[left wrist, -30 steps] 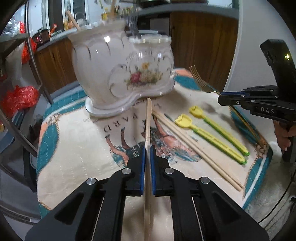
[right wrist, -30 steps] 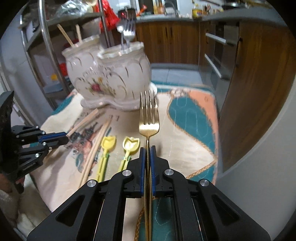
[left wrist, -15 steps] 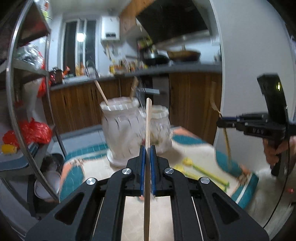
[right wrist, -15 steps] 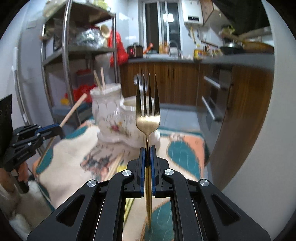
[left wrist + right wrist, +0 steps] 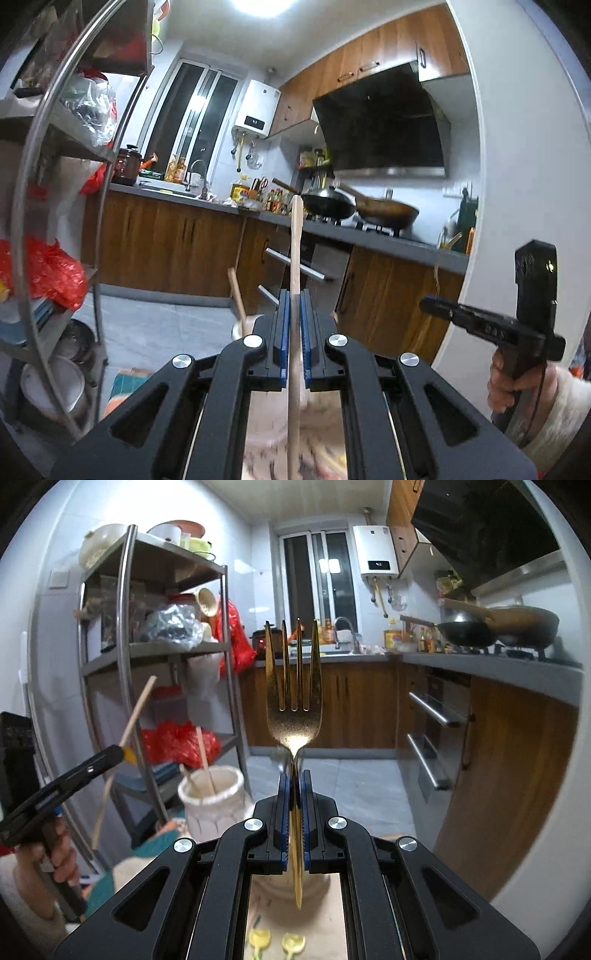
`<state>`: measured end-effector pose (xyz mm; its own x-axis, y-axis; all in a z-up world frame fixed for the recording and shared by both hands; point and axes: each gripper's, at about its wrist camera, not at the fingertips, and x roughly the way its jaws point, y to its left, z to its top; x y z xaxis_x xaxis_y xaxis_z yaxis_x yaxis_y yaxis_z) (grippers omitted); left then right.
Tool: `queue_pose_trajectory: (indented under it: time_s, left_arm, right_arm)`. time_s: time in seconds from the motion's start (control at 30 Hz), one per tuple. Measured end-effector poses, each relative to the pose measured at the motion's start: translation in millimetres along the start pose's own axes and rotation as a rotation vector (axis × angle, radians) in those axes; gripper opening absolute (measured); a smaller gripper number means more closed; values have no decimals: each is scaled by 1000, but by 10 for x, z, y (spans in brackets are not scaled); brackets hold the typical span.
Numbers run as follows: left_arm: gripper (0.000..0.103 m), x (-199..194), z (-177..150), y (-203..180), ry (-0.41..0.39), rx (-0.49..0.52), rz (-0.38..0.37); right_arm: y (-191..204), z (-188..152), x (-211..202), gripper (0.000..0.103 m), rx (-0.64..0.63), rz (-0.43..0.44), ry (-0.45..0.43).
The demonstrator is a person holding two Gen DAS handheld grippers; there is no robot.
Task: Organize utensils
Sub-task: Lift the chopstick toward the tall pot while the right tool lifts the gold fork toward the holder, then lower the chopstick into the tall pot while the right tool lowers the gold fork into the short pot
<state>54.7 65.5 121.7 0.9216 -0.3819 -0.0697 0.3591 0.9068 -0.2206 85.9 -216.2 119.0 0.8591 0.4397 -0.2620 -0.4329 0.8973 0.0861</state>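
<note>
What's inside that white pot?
Two wooden chopsticks stand in the white pot, poking out of its top. Their lower ends, and anything else down inside, are hidden by its wall.

Both views are lit from above by a white ceiling lamp (image 5: 264, 5), blown out to pure glare at the top of the left wrist view. The room reads fairly bright, with cool white walls. Strong fisheye bending curves the metal shelf rack (image 5: 127, 657) and wall edges, and black corners frame each circle. Near the bottom of the left view the surface smears into motion blur (shapes there cannot be told). The gold fork (image 5: 293, 701) shines with sharp highlights
</note>
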Motion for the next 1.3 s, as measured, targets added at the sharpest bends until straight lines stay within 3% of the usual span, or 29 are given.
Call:
queue_pose_trajectory:
  time_s: [0.17, 0.43, 0.7, 1.07, 1.3]
  left_arm:
    - [5, 365, 168, 97, -31, -47, -28]
    - [5, 891, 276, 92, -72, -29, 44]
    - [5, 1161, 120, 163, -79, -23, 106]
    - [5, 834, -162, 188, -51, 17, 113]
    - [5, 664, -321, 191, 35, 43, 138]
  right_arm:
    - [72, 176, 95, 7, -13, 20, -30]
    - [96, 339, 328, 7, 12, 49, -72]
    - [43, 238, 630, 7, 55, 26, -83]
    - [-57, -73, 797, 7, 100, 12, -36]
    - [-98, -299, 897, 7, 132, -5, 4]
